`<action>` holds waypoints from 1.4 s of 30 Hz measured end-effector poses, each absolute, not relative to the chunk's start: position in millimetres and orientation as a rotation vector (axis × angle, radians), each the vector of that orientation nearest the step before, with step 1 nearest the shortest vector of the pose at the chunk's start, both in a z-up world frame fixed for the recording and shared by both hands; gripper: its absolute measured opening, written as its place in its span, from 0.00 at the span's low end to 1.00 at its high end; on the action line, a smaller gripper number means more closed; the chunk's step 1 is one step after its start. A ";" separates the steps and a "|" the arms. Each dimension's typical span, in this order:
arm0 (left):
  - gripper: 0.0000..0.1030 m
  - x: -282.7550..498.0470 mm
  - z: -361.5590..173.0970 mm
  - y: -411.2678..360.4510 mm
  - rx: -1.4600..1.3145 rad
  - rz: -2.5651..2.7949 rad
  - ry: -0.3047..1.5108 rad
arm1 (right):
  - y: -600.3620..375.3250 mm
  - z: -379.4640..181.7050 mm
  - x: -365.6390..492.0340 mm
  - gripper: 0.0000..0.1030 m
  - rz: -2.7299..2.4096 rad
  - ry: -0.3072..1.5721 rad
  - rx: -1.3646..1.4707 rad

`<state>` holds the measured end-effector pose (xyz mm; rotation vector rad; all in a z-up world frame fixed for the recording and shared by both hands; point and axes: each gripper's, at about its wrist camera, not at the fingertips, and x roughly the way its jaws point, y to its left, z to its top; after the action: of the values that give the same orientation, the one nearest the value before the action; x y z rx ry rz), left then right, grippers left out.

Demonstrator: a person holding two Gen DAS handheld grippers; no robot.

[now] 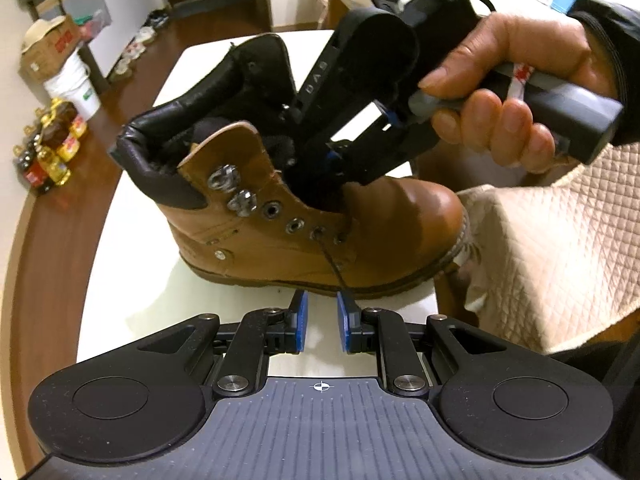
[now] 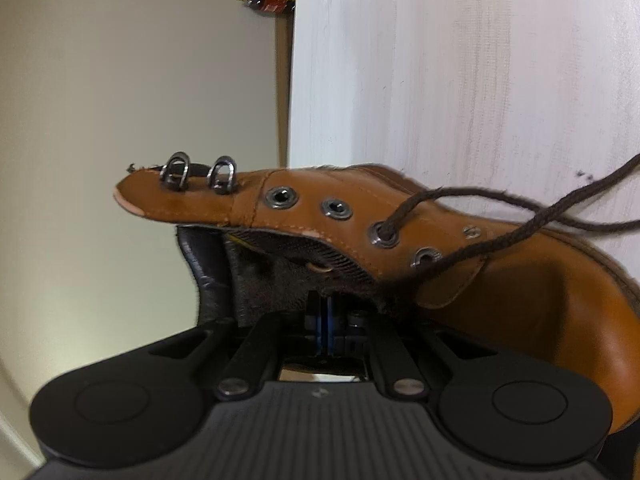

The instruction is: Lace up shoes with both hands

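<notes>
With your left hand-held gripper (image 1: 322, 326) spread around the loose bootlace (image 1: 334, 264) at 6 o'clock of the boot (image 1: 304, 216) on the bench (image 1: 132, 312), and your right hand-held gripper (image 2: 325, 320) pressed together inside the boot, a late pinch could let the lace slip free.

A white table (image 1: 132, 304) stands on reddish wooden floor (image 1: 60, 248), bottles (image 1: 48, 148) and a bucket (image 1: 74, 88) beyond
</notes>
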<state>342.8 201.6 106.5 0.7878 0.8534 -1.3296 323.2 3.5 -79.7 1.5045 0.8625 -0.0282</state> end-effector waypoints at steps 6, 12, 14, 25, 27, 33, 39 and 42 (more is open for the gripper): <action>0.17 340.8 105.6 201.4 0.785 -1.337 0.852 | 3.2 -81.8 319.0 0.03 -0.062 0.821 1.561; 0.17 336.4 102.7 203.1 0.784 -1.340 0.862 | 5.2 -83.9 318.4 0.03 -0.067 0.813 1.589; 0.17 335.4 102.7 203.7 0.786 -1.341 0.861 | 5.9 -85.0 317.4 0.03 -0.069 0.810 1.604; 0.17 345.2 106.0 188.0 0.719 -1.272 0.846 | 12.6 -89.0 314.5 0.04 -0.025 0.866 1.602; 0.15 350.1 106.5 182.3 0.684 -1.262 0.865 | 12.5 -88.3 314.5 0.04 -0.021 0.868 1.596; 0.04 358.0 102.4 169.1 0.664 -1.251 0.875 | 12.0 -88.6 313.3 0.04 -0.018 0.868 1.597; 0.02 356.5 104.1 182.5 0.688 -1.249 0.874 | 9.5 -88.3 308.1 0.07 -0.014 0.852 1.606; 0.02 356.2 108.5 215.7 0.781 -1.234 0.907 | 8.6 -78.2 297.2 0.10 -0.017 0.828 1.554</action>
<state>356.2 215.7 108.5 0.7807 0.9066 -1.2338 297.2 8.6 -78.2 1.5544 0.8281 -0.0174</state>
